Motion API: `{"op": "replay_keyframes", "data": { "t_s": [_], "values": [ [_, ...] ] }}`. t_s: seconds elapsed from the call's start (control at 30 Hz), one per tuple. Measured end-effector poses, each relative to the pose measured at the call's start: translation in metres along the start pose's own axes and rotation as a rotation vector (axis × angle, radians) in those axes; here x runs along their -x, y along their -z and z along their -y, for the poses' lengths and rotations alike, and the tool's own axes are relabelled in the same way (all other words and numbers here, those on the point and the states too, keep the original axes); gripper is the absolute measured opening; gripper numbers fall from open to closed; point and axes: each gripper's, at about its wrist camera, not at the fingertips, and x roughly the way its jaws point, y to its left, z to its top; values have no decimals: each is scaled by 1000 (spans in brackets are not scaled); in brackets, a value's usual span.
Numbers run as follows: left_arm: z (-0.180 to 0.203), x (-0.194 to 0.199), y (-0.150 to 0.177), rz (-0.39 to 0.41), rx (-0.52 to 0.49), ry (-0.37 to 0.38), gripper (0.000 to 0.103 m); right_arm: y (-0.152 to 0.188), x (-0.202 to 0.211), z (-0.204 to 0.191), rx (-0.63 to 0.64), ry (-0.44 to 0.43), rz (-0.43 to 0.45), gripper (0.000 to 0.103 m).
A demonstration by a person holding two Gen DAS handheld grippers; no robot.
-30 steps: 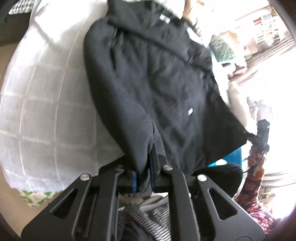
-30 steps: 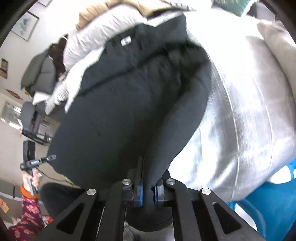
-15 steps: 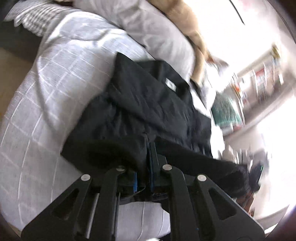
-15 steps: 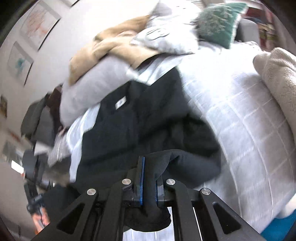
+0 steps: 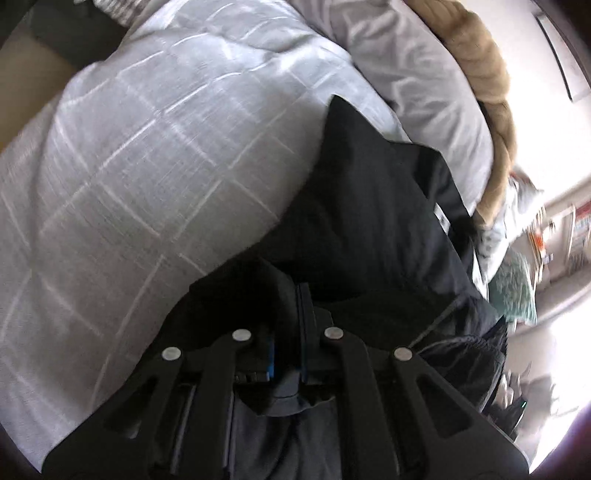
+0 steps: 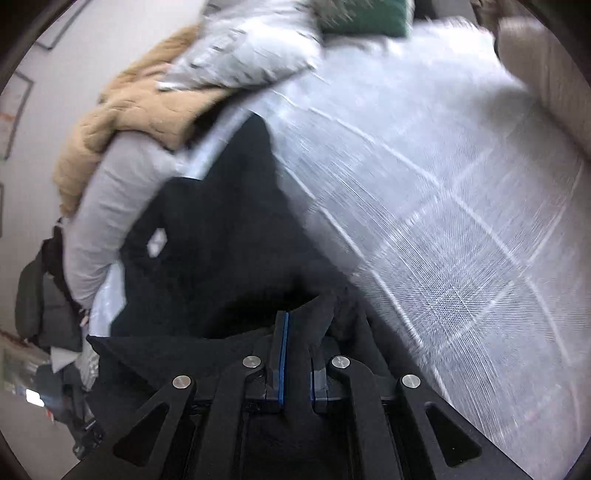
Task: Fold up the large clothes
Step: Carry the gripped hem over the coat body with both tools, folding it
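A large black garment [image 5: 369, 206] lies on a bed covered by a white checked duvet [image 5: 147, 147]; its collar end with a white label points at the pillows. My left gripper [image 5: 290, 306] is shut on a bottom edge of the black garment, just above the cloth. In the right wrist view the same garment [image 6: 221, 240] lies on the duvet [image 6: 443, 184]. My right gripper [image 6: 297, 332] is shut on the other bottom corner, with cloth bunched between its pads.
Grey pillows [image 5: 406, 66] and a tan quilted blanket [image 5: 487, 92] lie at the head of the bed. A teal cushion [image 6: 365, 14] and a beige blanket [image 6: 546, 66] sit by the far right edge. Dark clothes [image 6: 40, 295] hang left of the bed.
Both grippers have carried the garment's bottom edge up and forward over its body, towards the collar. The garment has gone from spread flat to doubled over.
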Motion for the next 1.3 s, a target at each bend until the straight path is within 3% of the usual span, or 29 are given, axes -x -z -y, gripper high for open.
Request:
{"op": "replay_keyframes", "data": {
  "t_s": [0.1, 0.2, 0.3, 0.37, 0.4, 0.43, 0.5, 0.6, 0.73, 0.87, 0.9, 0.93, 0.97, 1.0, 1.03, 1.17, 1.3],
  "values": [
    [6, -3, 0, 12, 3, -16, 14, -1, -16, 7, -23, 3, -10, 7],
    [23, 5, -1, -7, -78, -39, 24, -5, -11, 2, -16, -12, -34, 17],
    [31, 23, -2, 9, -170, -4, 40, -9, 10, -1, -18, -74, -31, 40],
    [33, 41, -4, 53, -205, 11, 60, -12, 30, 0, -29, -119, 21, 65],
    [32, 50, -6, 93, -215, -1, 75, -13, 43, 1, -37, -137, 64, 69],
    [32, 65, -7, 164, -229, -14, 80, -14, 51, 1, -35, -143, 92, 71],
    [31, 80, -8, 232, -250, -14, 81, -16, 66, 0, -8, -143, 140, 72],
    [32, 85, -10, 250, -302, -47, 81, -15, 72, -5, 64, -97, 160, 72],
    [48, 49, -11, 159, -558, -198, 81, -8, 63, -26, 270, 42, 178, 72],
    [50, 10, -16, 46, -605, -219, 80, -1, 33, -39, 397, 72, 136, 72],
    [49, 4, -16, 26, -589, -209, 73, -1, 27, -39, 409, 74, 133, 72],
    [46, -4, -19, 0, -550, -190, 59, -1, 19, -40, 423, 76, 134, 64],
    [41, -10, -22, -27, -485, -156, 53, -1, 11, -39, 434, 74, 152, 39],
    [40, -10, -22, -27, -437, -134, 37, -1, 6, -37, 434, 73, 170, 28],
    [41, -5, -21, 1, -408, -91, 19, -2, -1, -33, 412, 71, 165, 18],
    [70, 25, -10, 157, -504, -125, 14, -8, 10, -37, 357, 84, 274, 9],
    [97, 55, -21, 311, -514, -113, 13, -17, 34, -48, 307, 79, 414, 8]
  ]
}}
